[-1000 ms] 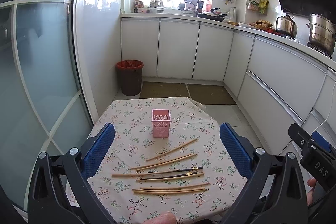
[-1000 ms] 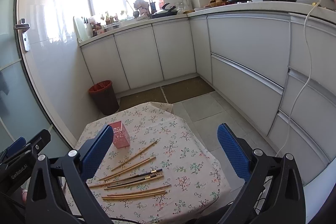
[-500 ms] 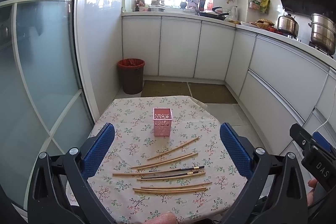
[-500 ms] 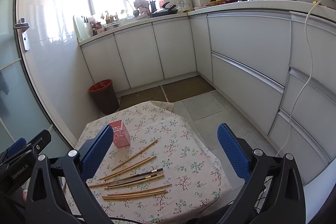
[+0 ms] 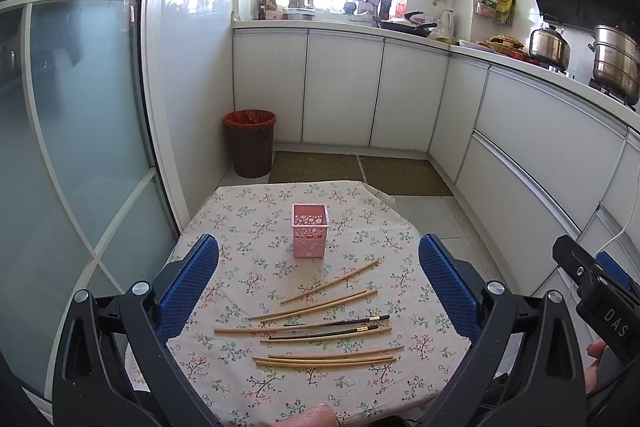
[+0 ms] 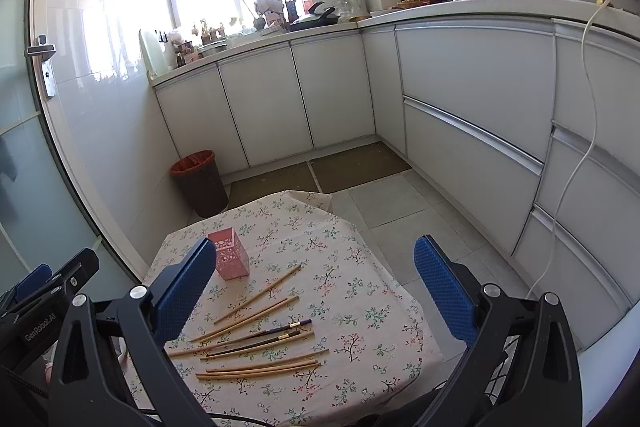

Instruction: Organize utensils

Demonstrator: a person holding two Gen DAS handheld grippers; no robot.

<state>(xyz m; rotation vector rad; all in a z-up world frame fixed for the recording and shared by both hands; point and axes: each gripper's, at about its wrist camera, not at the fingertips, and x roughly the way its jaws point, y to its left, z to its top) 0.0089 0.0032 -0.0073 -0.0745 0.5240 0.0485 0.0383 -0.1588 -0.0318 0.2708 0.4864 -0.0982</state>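
Observation:
Several chopsticks [image 5: 320, 327] lie loose on a floral tablecloth [image 5: 248, 223], most pale wood, two dark ones [image 5: 340, 325] among them. A pink perforated holder [image 5: 309, 236] stands upright behind them, empty as far as I can see. My left gripper [image 5: 318, 283] is open and empty, held above the table's near edge. My right gripper [image 6: 316, 291] is open and empty too, to the right and higher. The right wrist view shows the chopsticks [image 6: 256, 343] and the holder [image 6: 232, 259], which is partly behind the left pad.
The small table [image 6: 360, 367] stands in a narrow kitchen. A brown bin [image 5: 250, 143] with a red liner is beyond it by the glass door [image 5: 80, 147]. White cabinets [image 5: 520, 155] run along the right and far sides. Pots [image 5: 612, 63] sit on the counter.
Both views have shifted only slightly. Nothing on the table has moved, and both grippers stay open.

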